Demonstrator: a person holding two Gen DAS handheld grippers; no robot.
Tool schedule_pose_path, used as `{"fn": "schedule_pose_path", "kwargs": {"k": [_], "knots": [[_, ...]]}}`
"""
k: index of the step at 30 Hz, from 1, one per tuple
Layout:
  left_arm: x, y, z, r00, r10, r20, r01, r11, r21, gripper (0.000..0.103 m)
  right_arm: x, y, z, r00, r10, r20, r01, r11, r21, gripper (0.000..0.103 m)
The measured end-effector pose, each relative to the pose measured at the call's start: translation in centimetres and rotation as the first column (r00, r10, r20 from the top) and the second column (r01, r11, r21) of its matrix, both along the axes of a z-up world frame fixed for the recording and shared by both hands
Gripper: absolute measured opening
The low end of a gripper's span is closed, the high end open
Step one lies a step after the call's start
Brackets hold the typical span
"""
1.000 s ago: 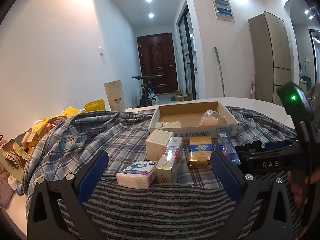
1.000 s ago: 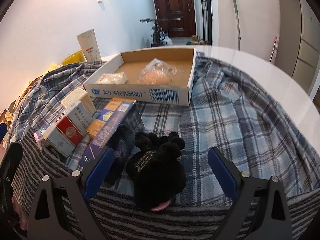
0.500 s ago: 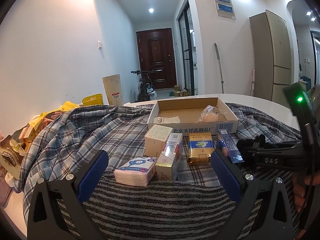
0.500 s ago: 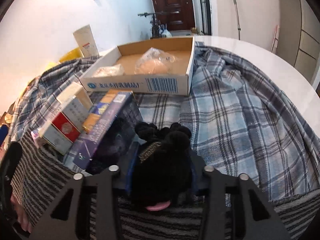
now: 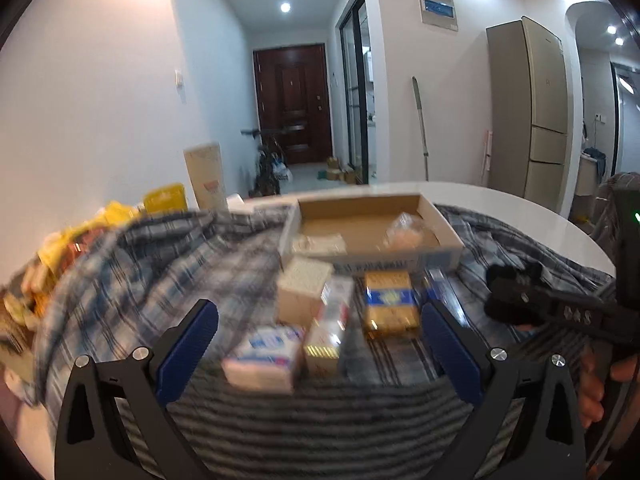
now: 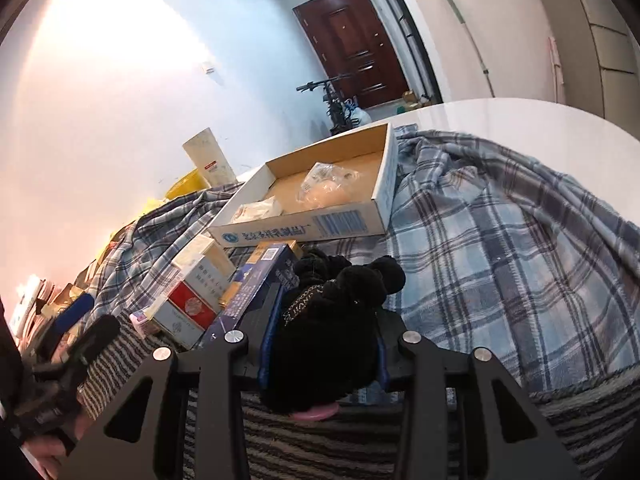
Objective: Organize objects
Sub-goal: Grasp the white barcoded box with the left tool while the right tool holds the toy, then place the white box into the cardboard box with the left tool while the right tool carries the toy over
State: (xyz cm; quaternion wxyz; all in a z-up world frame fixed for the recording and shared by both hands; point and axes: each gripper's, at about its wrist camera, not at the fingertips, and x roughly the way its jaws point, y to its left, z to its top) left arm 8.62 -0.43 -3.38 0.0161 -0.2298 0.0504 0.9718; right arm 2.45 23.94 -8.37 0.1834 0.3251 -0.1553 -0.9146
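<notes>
So we've got the right gripper [image 6: 322, 344] clamped tight on the fuzzy black plush thing [image 6: 332, 320], blue pads squeezing it from both sides, with a bit of pink peeking out underneath it. We're using the cardboard tray [image 6: 304, 228] as our reference: the plush sits in front of the tray's printed front wall, nearer to us, over the plaid cloth [image 6: 500, 248] that covers the white table [image 6: 520, 116]. Just beside the plush, also in front of the tray, is a dark blue box [image 6: 256, 280], and past that a red-and-white carton [image 6: 188, 300] with a few more small boxes packed around it. Inside the tray we can see a crinkly clear bag [image 6: 324, 188] with something pale orange in it, plus a flat white packet [image 6: 260, 210] closer to the front wall. Our left gripper [image 5: 318, 344] is wide open with nothing in it, hovering over the striped cloth [image 5: 320, 420] on the near side of the tray; between its blue pads we see a gold-and-blue pack [image 5: 390, 304] and a tissue packet [image 5: 266, 354], both blurry, neither touched. In the left wrist view the plush shows up well off to the right of the tray, pinched in the other gripper.
</notes>
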Motion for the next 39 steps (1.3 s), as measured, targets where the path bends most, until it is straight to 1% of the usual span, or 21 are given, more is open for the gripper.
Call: {"fn": "schedule_pose_path", "kwargs": {"k": [2,3,4,5,6,8,10,12,14,15,16,17,19,20,22,24,29,32,34,37,39], "knots": [[-0.8,-0.1,0.6,1.000,-0.001,-0.009,0.001,1.000,-0.018,0.100,0.2,-0.1,0.1,1.000,0.004,-0.016,-0.004,1.000,-0.003,0.037],[-1.4,-0.3,0.9,1.000,-0.011,-0.006,0.011,1.000,-0.011,0.094,0.3,0.0,0.2,1.000,0.003,-0.022,-0.003,1.000,-0.006,0.037],[-2.0,-0.4,1.0,1.000,-0.022,0.007,0.022,1.000,-0.004,0.090,0.3,0.0,0.2,1.000,-0.002,-0.026,0.001,1.000,-0.011,0.037],[-2.5,-0.5,1.1,0.999,-0.029,0.021,0.029,1.000,0.002,0.090,0.4,0.2,0.2,1.000,-0.007,-0.025,0.007,1.000,-0.014,0.037],[-3.4,-0.5,1.0,0.998,-0.044,0.046,0.044,0.999,0.015,0.090,0.2,0.3,0.1,1.000,-0.011,-0.022,0.010,1.000,-0.017,0.037],[-4.7,-0.6,0.5,0.995,-0.060,0.085,0.058,0.998,0.034,0.084,0.3,0.5,0.0,1.000,-0.014,-0.023,0.013,1.000,-0.024,0.037],[-6.3,-0.7,-0.4,0.984,-0.089,0.152,0.081,0.995,0.058,0.069,0.3,0.5,0.0,0.999,-0.012,-0.029,0.011,0.999,-0.030,0.037],[-7.8,-0.5,-1.6,0.967,-0.116,0.227,0.100,0.992,0.082,0.069,0.4,0.6,0.1,0.999,-0.006,-0.034,0.005,0.999,-0.032,0.037],[-8.5,-0.5,-2.8,0.952,-0.131,0.275,0.105,0.989,0.109,0.067,0.4,0.6,0.1,0.999,-0.001,-0.034,0.000,0.999,-0.034,0.037],[-9.0,-0.5,-3.4,0.944,-0.136,0.300,0.103,0.987,0.123,0.064,0.4,0.7,0.1,0.999,-0.001,-0.034,0.000,0.999,-0.036,0.037],[-9.4,-0.7,-4.0,0.936,-0.137,0.324,0.097,0.986,0.139,0.056,0.4,0.7,0.1,0.999,0.001,-0.036,-0.002,0.999,-0.039,0.037],[-9.5,-0.8,-4.2,0.932,-0.139,0.334,0.095,0.985,0.146,0.051,0.5,0.7,0.1,0.999,0.003,-0.039,-0.005,0.999,-0.042,0.037],[-9.7,-0.9,-4.5,0.926,-0.155,0.344,0.101,0.980,0.170,0.038,0.5,0.7,0.1,0.999,0.005,-0.042,-0.007,0.999,-0.044,0.037],[-9.6,-1.0,-4.5,0.925,-0.163,0.344,0.106,0.978,0.177,0.035,0.5,0.7,0.1,0.999,0.007,-0.042,-0.009,0.999,-0.045,0.037],[-9.4,-0.9,-4.4,0.921,-0.198,0.335,0.138,0.971,0.197,0.025,0.5,0.8,0.1,0.999,0.012,-0.040,-0.014,0.999,-0.047,0.037],[-8.9,-0.7,-4.1,0.924,-0.217,0.314,0.160,0.967,0.197,0.025,0.4,0.8,0.0,0.999,0.014,-0.041,-0.016,0.999,-0.047,0.037],[-7.1,0.4,-1.8,0.946,-0.224,0.234,0.197,0.971,0.135,0.025,0.9,0.8,0.3,0.998,0.016,-0.065,-0.019,0.999,-0.051,0.037],[-6.1,0.7,0.2,0.954,-0.239,0.179,0.214,0.965,0.148,0.025,1.0,0.7,0.4,0.997,0.020,-0.072,-0.024,0.998,-0.050,0.037],[-5.7,0.8,1.9,0.962,-0.244,0.123,0.223,0.961,0.164,0.025,0.5,0.5,0.6,0.999,0.022,-0.044,-0.024,0.999,-0.036,0.037],[-6.3,1.0,4.3,0.973,-0.227,0.045,0.216,0.960,0.179,0.025,-0.2,0.6,1.2,1.000,-0.009,-0.011,0.008,1.000,-0.028,0.037],[-7.2,1.1,5.4,0.973,-0.228,0.022,0.219,0.955,0.199,0.025,-0.8,1.0,2.2,1.000,-0.009,0.000,0.009,0.999,-0.043,0.037]]}}
